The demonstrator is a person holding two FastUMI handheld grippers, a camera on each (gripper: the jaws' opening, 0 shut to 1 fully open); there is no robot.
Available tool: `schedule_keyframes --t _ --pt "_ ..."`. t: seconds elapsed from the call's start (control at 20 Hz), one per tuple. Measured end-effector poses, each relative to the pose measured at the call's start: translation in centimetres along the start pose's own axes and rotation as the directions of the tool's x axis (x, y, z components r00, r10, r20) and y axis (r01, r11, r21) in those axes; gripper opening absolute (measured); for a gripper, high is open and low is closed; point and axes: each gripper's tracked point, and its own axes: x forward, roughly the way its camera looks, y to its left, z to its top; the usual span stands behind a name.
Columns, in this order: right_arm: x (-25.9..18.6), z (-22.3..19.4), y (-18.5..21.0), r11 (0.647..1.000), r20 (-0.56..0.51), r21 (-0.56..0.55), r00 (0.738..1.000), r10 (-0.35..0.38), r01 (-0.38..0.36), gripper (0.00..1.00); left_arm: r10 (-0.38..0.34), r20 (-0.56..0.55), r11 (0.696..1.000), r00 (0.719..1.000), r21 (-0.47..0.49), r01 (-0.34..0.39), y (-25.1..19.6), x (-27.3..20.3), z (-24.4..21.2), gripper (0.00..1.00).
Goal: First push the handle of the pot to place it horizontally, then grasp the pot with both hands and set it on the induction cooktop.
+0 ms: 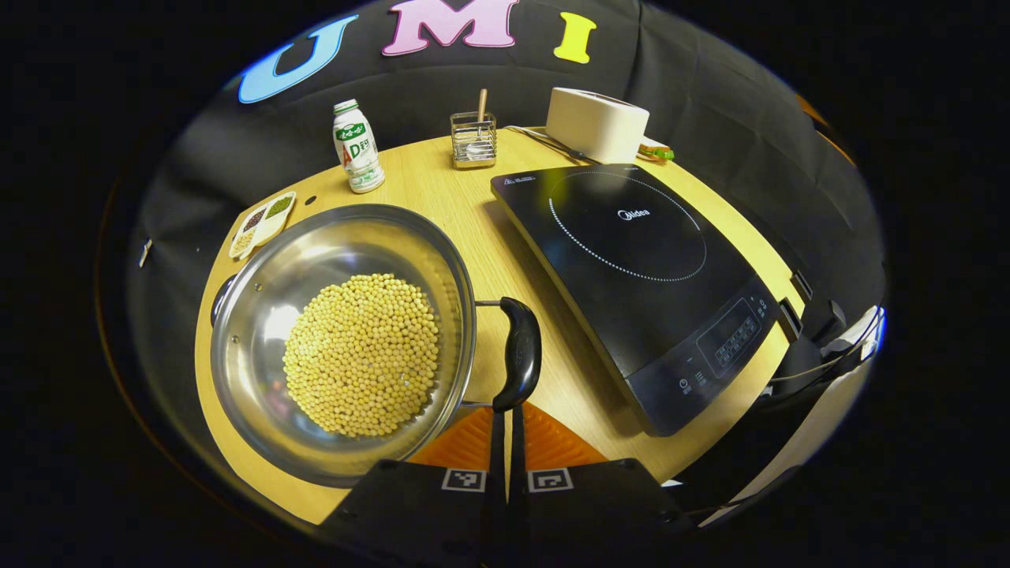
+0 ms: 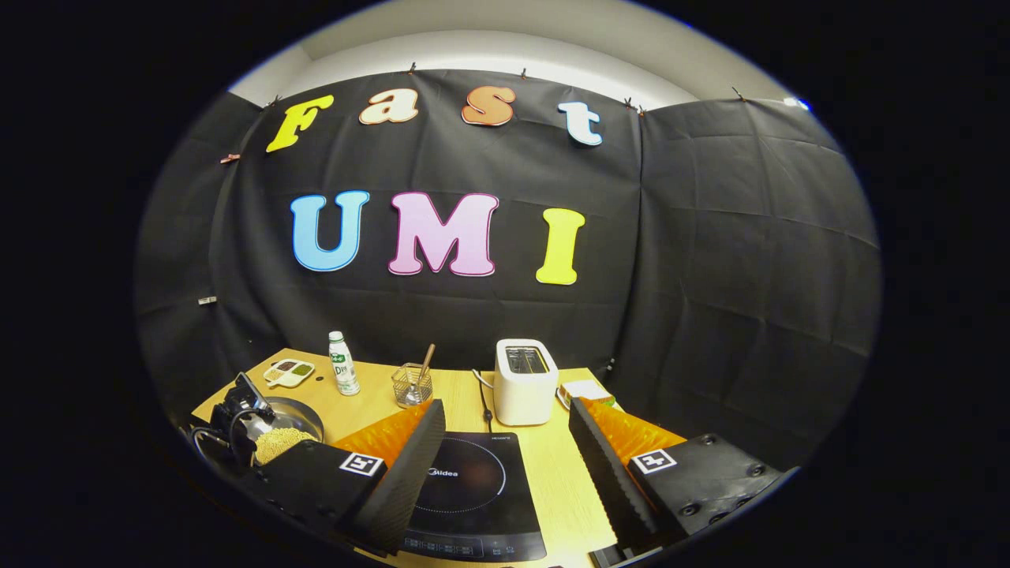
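A steel pot (image 1: 252,315) holding soybeans (image 1: 363,355) stands on the left of the wooden table. Its black side handle (image 1: 521,347) points toward the black induction cooktop (image 1: 631,260) on the right. In the left gripper view, my left gripper (image 1: 506,414) is shut, with nothing between its fingers. Its tips rest against the near end of that handle. A second handle (image 1: 219,300) peeks out at the pot's far left. In the right gripper view, my right gripper (image 2: 505,406) is open above the cooktop (image 2: 473,481), holding nothing. The pot (image 2: 304,418) lies far to its left.
At the back of the table stand a white bottle (image 1: 359,150), a wire holder with a wooden stick (image 1: 473,140) and a white toaster (image 1: 597,122). A small divided dish (image 1: 263,223) lies behind the pot. Cables hang off the table's right edge (image 1: 797,347).
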Motion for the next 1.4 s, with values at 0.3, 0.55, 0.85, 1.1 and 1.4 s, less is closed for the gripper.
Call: schedule_keyframes --t 0.3,0.55,0.85,1.1,1.4 --pt "0.9 0.3 -0.1 1.000 0.012 0.006 1.000 -0.001 0.000 0.98 0.001 0.015 1.000 1.000 -0.021 -0.001 0.1 1.0 1.6 0.05" --pt "1.4 0.0 -0.6 1.000 0.008 0.003 1.000 -0.007 0.007 0.98 0.017 0.031 1.000 0.999 -0.017 -0.016 0.1 2.2 3.2 0.05" --pt "1.9 -0.2 -1.1 1.000 -0.002 0.003 1.000 -0.019 0.019 0.98 0.017 0.049 0.999 0.999 -0.034 -0.015 0.2 3.3 5.1 0.05" --pt "2.0 -0.4 -2.1 1.000 -0.002 0.005 1.000 -0.031 0.031 0.98 0.014 0.060 0.999 0.998 -0.030 -0.012 0.3 4.2 6.6 0.05" --pt "2.2 -0.8 -2.8 0.999 -0.014 0.005 0.999 -0.045 0.045 0.98 0.021 0.071 0.999 0.997 -0.045 -0.018 0.5 5.0 7.9 0.05"
